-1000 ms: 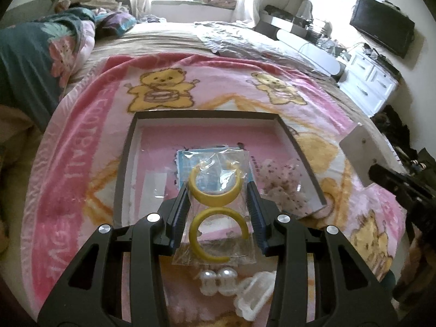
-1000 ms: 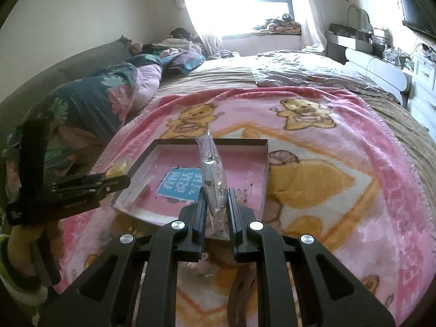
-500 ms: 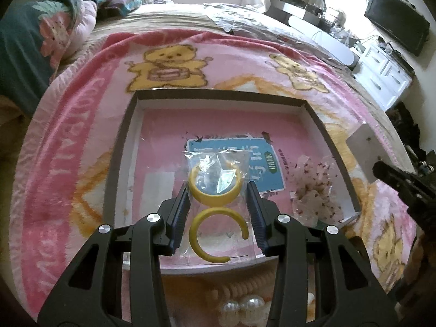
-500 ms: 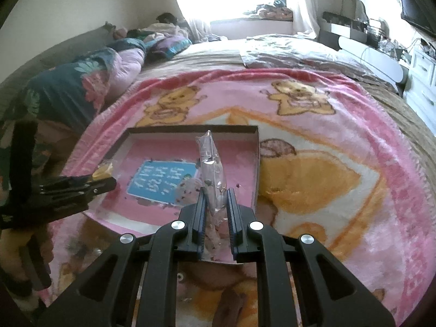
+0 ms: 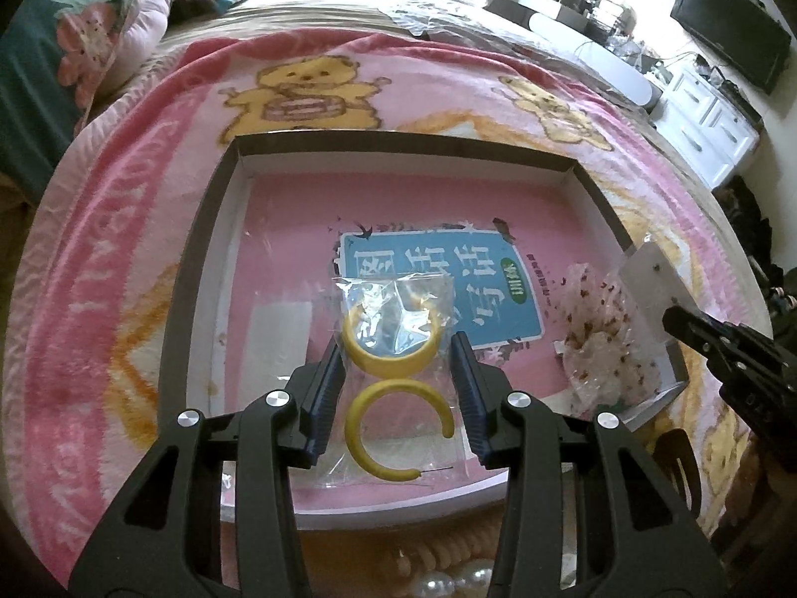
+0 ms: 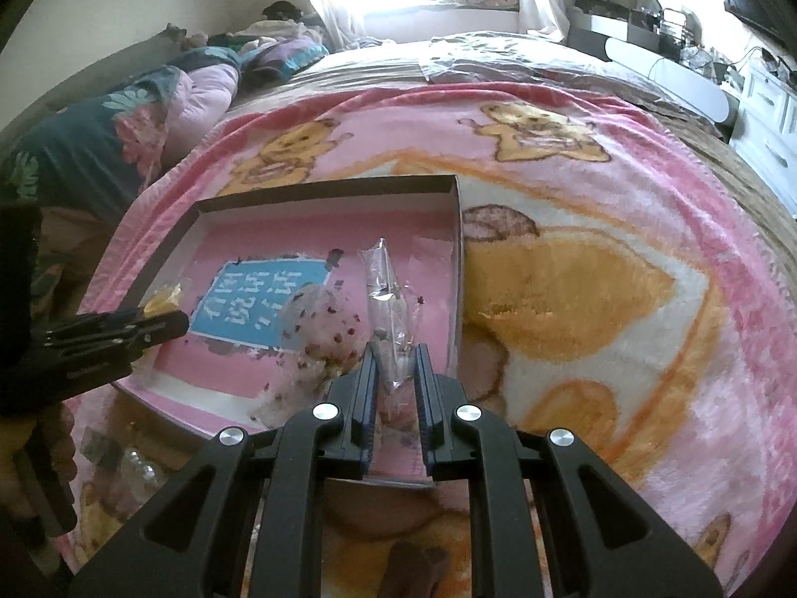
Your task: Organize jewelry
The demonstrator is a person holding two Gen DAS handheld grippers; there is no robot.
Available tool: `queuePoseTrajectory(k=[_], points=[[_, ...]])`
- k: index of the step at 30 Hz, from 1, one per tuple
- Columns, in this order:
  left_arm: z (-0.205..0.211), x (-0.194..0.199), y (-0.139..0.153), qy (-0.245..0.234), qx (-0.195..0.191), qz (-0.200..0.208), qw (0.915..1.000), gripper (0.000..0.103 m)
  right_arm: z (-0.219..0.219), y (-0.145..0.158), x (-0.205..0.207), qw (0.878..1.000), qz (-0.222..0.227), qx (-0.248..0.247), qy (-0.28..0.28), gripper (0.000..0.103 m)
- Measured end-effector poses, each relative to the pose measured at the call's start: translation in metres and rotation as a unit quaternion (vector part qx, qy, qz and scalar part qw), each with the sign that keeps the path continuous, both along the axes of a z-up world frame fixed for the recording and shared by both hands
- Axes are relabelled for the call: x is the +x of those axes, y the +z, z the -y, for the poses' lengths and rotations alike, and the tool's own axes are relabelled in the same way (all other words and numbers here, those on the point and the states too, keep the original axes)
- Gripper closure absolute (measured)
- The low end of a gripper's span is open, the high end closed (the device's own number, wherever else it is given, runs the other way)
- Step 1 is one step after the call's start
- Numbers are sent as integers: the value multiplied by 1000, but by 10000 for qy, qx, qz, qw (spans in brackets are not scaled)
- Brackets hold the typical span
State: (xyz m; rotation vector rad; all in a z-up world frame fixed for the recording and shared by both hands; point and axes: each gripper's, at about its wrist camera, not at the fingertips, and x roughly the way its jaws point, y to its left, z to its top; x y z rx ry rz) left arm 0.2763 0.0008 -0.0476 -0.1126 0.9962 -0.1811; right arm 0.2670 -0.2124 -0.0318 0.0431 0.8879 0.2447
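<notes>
A shallow box [image 5: 234,159] with a pink floor and a blue label lies on the pink bear blanket; it also shows in the right wrist view [image 6: 456,229]. My left gripper [image 5: 398,349] is shut on a clear bag of yellow hoop earrings [image 5: 396,388] and holds it over the box's near half. My right gripper [image 6: 393,359] is shut on a narrow clear jewelry bag [image 6: 386,294] with its white card, over the box's right near corner. A crumpled speckled bag [image 5: 600,344] lies in the box; the right wrist view shows it too [image 6: 324,324].
Pearl beads [image 5: 443,585] and a cream ridged piece [image 5: 448,545] lie on the blanket [image 5: 124,249] before the box. A quilt [image 6: 99,149] is heaped at the left. White drawers [image 5: 707,114] and a TV [image 5: 732,45] stand at the right.
Both grippers have moved forward and lower over the box with their bags still held. The hoop bag now hangs over the blue label's near edge.
</notes>
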Motion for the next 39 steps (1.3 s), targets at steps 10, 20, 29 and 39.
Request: queuePoseTrajectory(k=[10,20,29,39], points=[[-3,-2,1,67,11,18,10000,62,1,-2,-3,10000,-31,73,3,87],[-7,-12,19,144,4,186,9997,61,3,9,-15,9997,55,244,53,67],[-11,-29,40,227,-77,344,9991,54,12,32,-37,9986,356,381,-45,36],[-20,-60,74,528,-51,619,9967,21,29,67,-69,9951,725,656,-125,19]])
